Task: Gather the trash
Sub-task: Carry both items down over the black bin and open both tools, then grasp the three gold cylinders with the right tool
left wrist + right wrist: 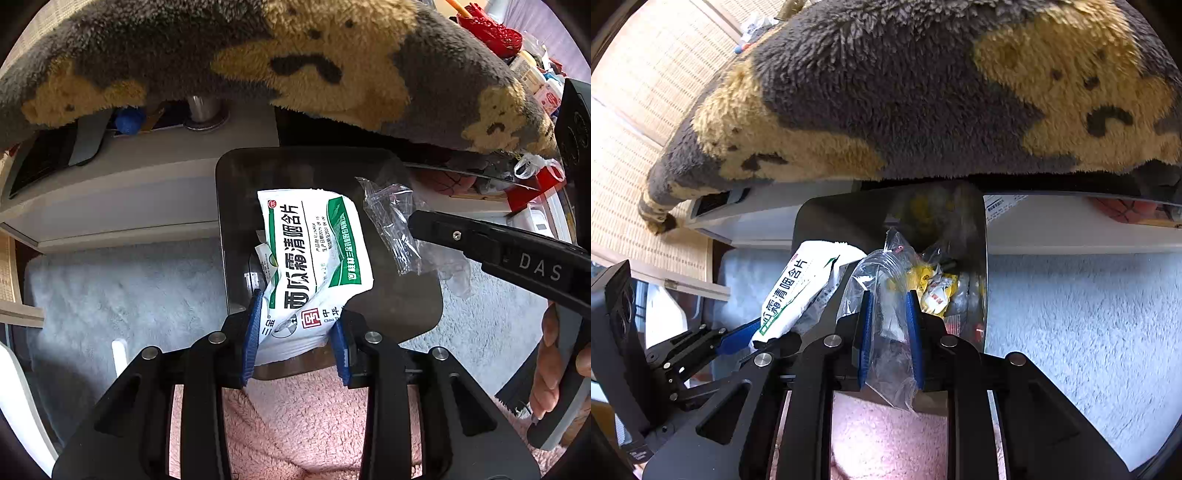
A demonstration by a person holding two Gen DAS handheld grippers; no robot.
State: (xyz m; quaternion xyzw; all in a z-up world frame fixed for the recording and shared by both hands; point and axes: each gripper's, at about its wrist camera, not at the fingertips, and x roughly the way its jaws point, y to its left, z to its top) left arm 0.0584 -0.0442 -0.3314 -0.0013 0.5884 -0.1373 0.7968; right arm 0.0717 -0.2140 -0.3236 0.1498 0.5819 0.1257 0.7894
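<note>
Left claw: clamped on near end of packet, long axis running far over bin mouth. Right claw: pinching clear bag, beside packet, also above bin. Yellow wrappers probably already inside. Blanket overhangs far side.

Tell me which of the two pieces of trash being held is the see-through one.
The crumpled clear plastic bag, held by the right gripper over the dark bin. The left gripper holds an opaque white-and-green printed packet.
</note>
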